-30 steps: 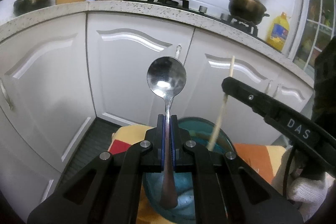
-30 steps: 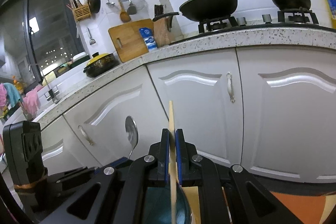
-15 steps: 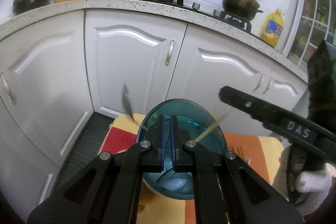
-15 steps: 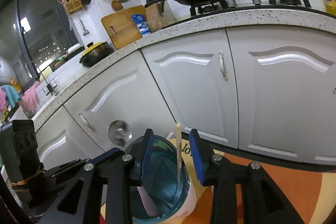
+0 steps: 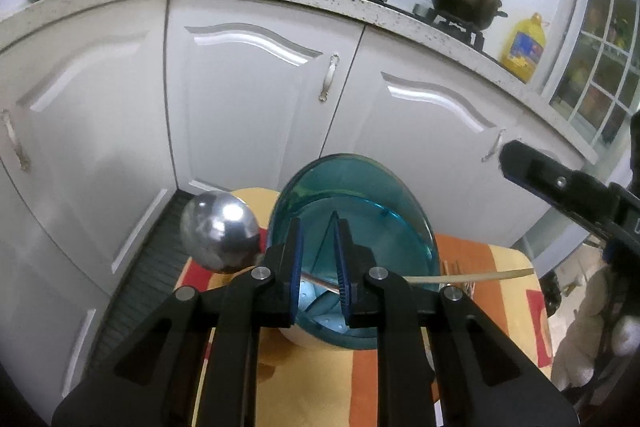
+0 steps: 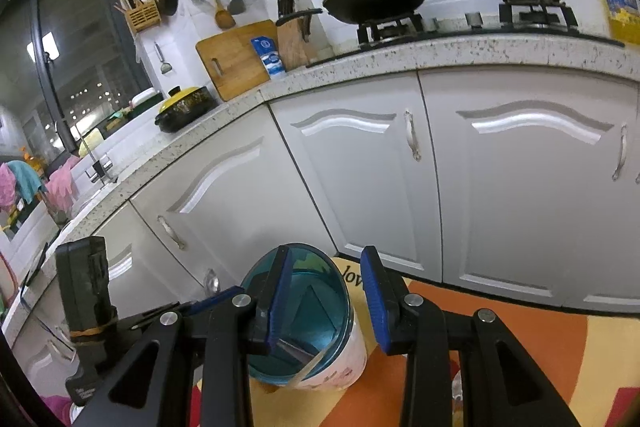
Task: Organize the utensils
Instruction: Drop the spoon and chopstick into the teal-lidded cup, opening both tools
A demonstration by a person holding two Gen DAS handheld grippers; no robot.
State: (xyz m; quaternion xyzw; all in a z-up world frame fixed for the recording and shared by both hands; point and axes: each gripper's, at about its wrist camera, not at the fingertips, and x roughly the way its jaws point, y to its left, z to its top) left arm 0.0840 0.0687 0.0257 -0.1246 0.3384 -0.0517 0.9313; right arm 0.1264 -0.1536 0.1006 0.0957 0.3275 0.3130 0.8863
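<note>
White kitchen cabinets behind. Left tongs (image 5: pixel 318 265) opening, empty, above blue-lined utensil holder (image 5: pixel 404 223); spoon (image 5: pixel 220 237) leans out left of holder, chopstick (image 5: pixel 472 275) right. Right tongs (image 6: pixel 326 301) wide, empty.

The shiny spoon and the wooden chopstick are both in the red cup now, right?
Not quite: the cup is blue-green, not red. The left wrist view shows it, with the spoon leaning out on one side and the chopstick on the other.

Utensil holder (image 5: pixel 352 211) on striped tablecloth (image 5: pixel 492 311)
</note>
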